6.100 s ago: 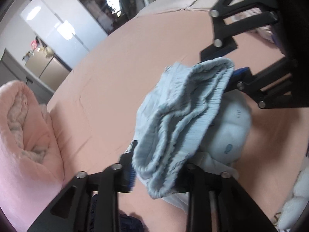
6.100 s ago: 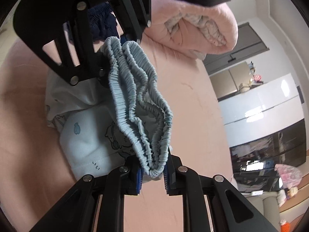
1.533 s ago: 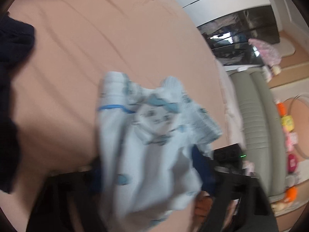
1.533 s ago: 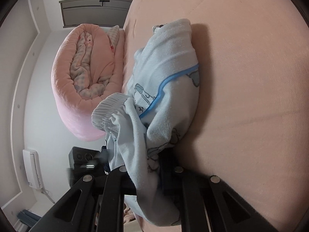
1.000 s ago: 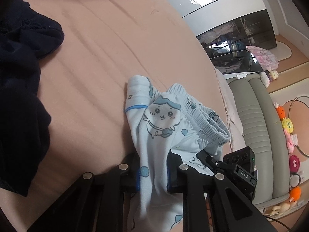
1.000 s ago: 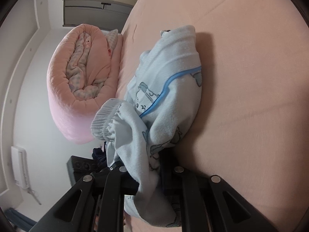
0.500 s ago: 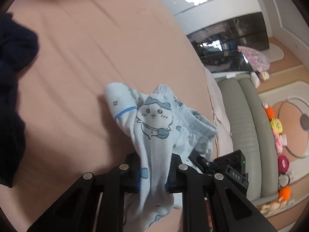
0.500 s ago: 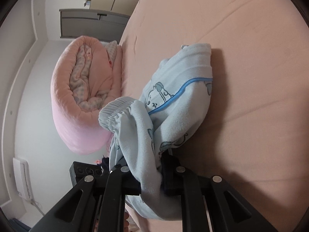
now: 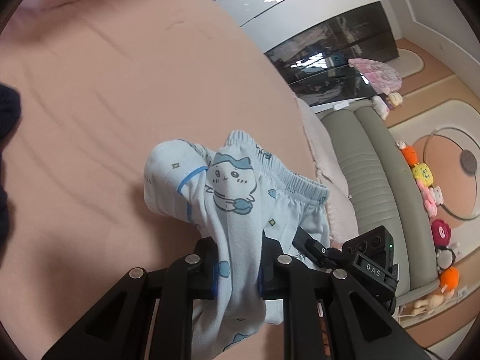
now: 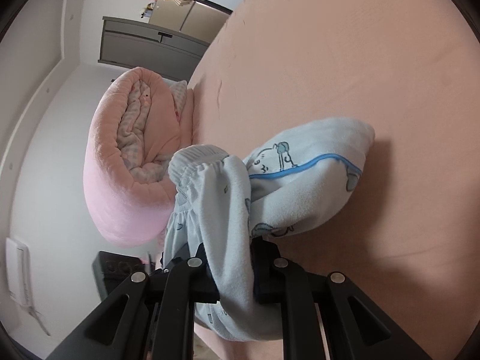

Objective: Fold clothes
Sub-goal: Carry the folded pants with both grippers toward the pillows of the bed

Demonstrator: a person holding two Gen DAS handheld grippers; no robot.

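Drooping pale-blue shorts (image 9: 231,198), waistband (image 9: 288,177) up, bunched

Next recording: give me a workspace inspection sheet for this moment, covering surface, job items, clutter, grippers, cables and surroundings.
Surface: pink bed sheet, lightly creased.
Job's things: light blue printed shorts, bunched, held above the sheet at two spots.
Clutter: dark navy garment at the sheet's edge; rolled pink blanket at the bed's end.
Grippers: left gripper and right gripper, jaws shut on the shorts.
Cables: nothing seen for certain.
Surroundings: grey sofa, plush toys on the floor, dark glass cabinet, grey dresser.
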